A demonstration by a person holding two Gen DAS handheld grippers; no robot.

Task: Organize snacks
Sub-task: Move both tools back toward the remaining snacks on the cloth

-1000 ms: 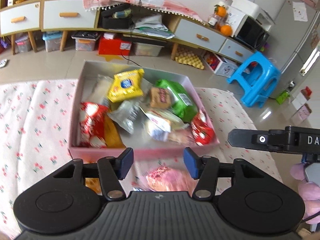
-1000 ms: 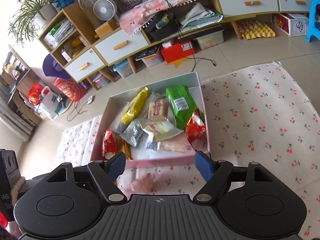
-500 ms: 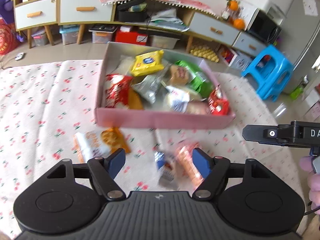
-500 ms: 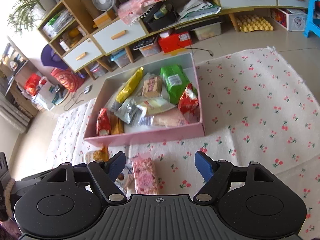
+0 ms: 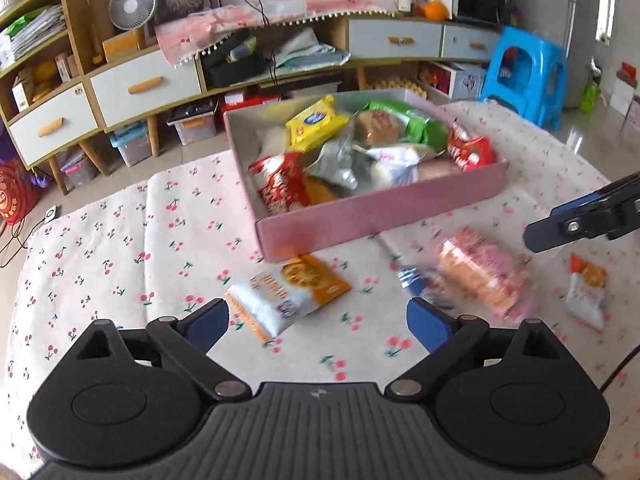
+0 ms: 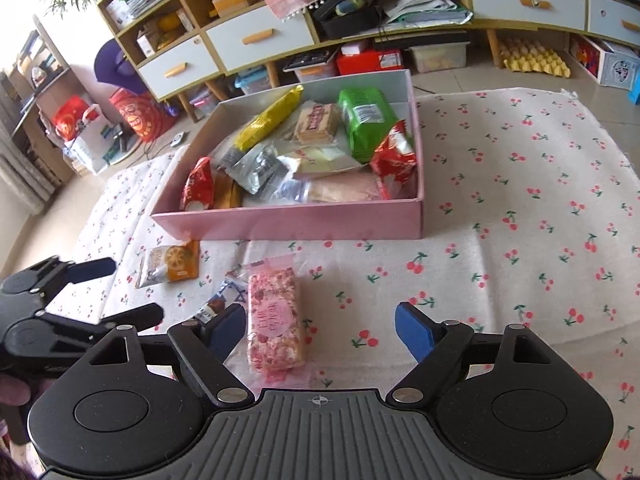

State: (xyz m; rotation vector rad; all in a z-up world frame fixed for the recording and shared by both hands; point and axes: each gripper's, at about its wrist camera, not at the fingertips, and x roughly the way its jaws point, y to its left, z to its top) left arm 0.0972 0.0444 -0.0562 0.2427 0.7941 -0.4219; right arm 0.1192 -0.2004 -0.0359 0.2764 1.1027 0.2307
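A pink box (image 5: pixel 384 212) (image 6: pixel 288 222) holds several snack packs on the cherry-print cloth. In front of it lie an orange-and-white biscuit pack (image 5: pixel 286 294) (image 6: pixel 170 264), a pink rice-cake pack (image 5: pixel 480 272) (image 6: pixel 274 320), a small blue-and-white pack (image 5: pixel 420 280) (image 6: pixel 218 304) and, at the right in the left wrist view, a small orange-and-white pack (image 5: pixel 586 292). My left gripper (image 5: pixel 318 322) is open and empty, just in front of the biscuit pack. My right gripper (image 6: pixel 320 330) is open and empty, with the pink pack near its left finger.
Low cabinets with drawers (image 6: pixel 260 38) and storage bins stand behind the cloth on the floor. A blue plastic stool (image 5: pixel 524 72) is at the back right. The right gripper's finger (image 5: pixel 580 220) shows at the right of the left wrist view.
Both grippers have pulled back and up from the box. The loose packs in front of the box have come into view. Both stay open.
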